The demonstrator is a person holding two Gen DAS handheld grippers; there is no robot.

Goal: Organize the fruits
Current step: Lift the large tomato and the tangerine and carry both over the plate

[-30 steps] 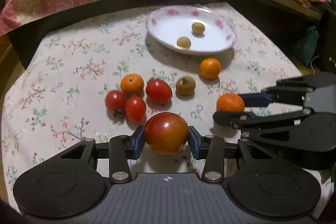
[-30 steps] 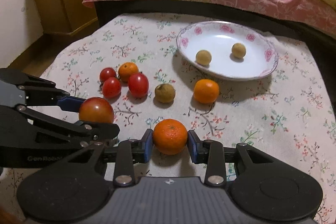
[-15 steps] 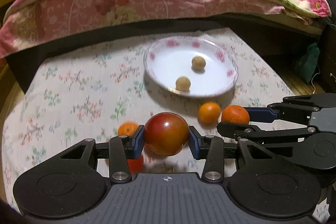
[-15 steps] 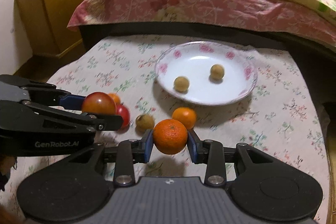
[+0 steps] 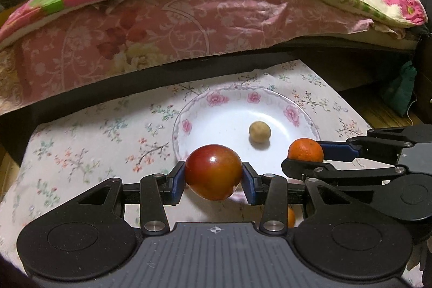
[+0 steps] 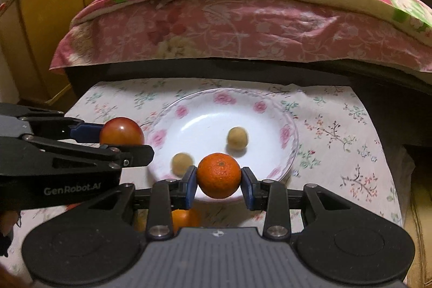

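**Carrying a tomato and a mandarin above the plate**

Clamped between the blue pads of the left gripper (image 5: 213, 181) sits a glossy red tomato (image 5: 213, 171), shading brownish-green underneath, held over the plate's (image 5: 216, 109) rim at 7 o'clock. The right gripper (image 6: 218, 184) has its jaws closed narrowly on a pebbly orange mandarin (image 6: 218, 175), held over the rim at 6 o'clock. The white plate carries pink roses around its edge and holds two small tan longans (image 6: 237, 137), one near the centre, the other at 7 o'clock. Another mandarin (image 6: 186, 217) lies on the floral tablecloth (image 6: 337, 131) beneath the right gripper. Behind the table at 12 o'clock stands a bed (image 6: 243, 26) with pink floral bedding, and at 10 o'clock a yellow wooden cabinet (image 6: 40, 26).
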